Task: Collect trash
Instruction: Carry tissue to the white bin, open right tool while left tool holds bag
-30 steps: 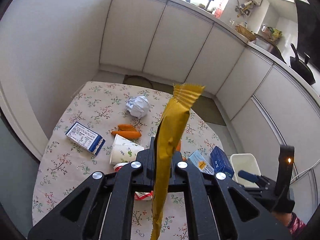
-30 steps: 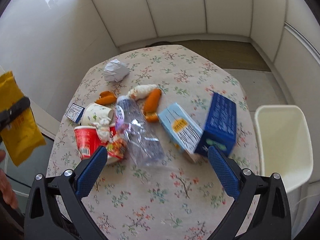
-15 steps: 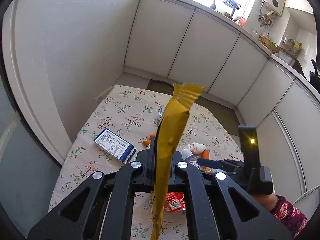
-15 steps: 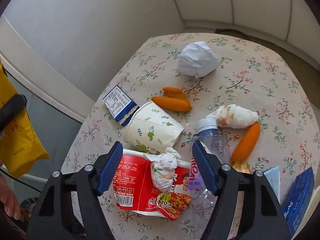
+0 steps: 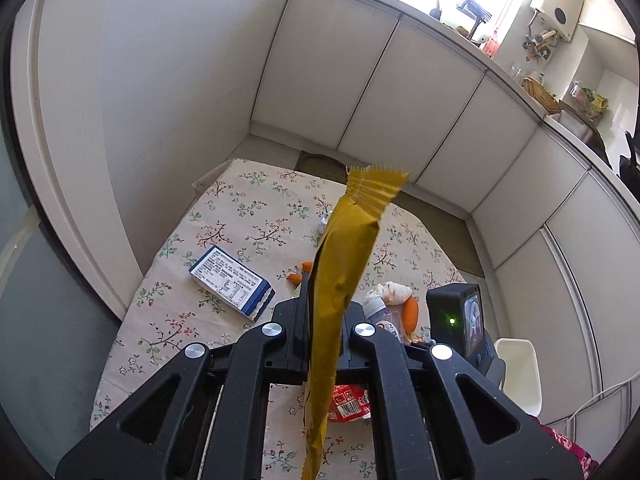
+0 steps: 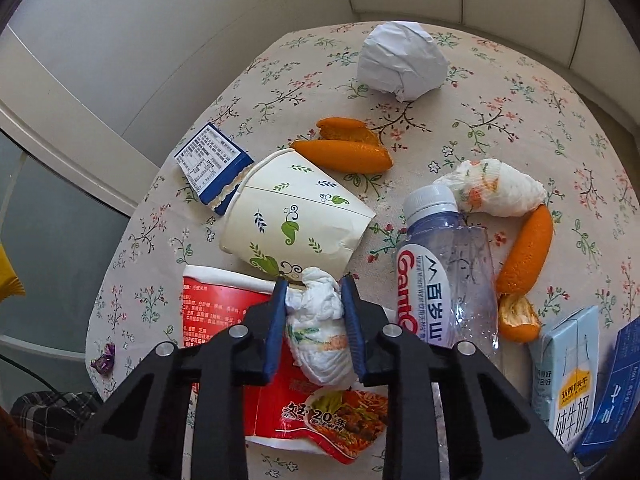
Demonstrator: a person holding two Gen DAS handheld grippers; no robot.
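Half a second ago: right gripper (image 6: 314, 300) spread wide above the red noodle cup (image 6: 240, 320); now brought in narrow, blue fingers (image 6: 276, 320) pressed on both sides of a crumpled tissue wad (image 6: 316, 320) lying on that cup near the worktop's (image 6: 280, 80) near edge. Left gripper (image 5: 326, 320) as before: shut tight on a yellow snack wrapper (image 5: 344, 264), held upright in the air above the worktop's near edge, crimped end on top. Left view raised a little since then, with more of the floral cloth showing. Counted on the worktop: one red noodle cup on its side; one white paper cup (image 6: 296, 216) with leaf print, tipped over and touching the noodle cup's rim; one clear plastic bottle (image 6: 444, 272) lying toward the right edge; two tissue wads, one between the fingers and a second (image 6: 496, 188) at the bottle's cap; one ball of white paper (image 6: 402, 60) near the far edge; four pieces of orange peel, two (image 6: 344, 148) just beyond the paper cup and two (image 6: 524, 256) right of the bottle; one small blue-and-white box (image 6: 212, 160) toward the left edge; one pale blue milk carton (image 6: 568, 368) and one dark blue box (image 6: 616, 384) at the near right corner; one small purple sweet wrapper (image 6: 102, 362) at the near left edge. One white bin (image 5: 520, 372) off the right edge.
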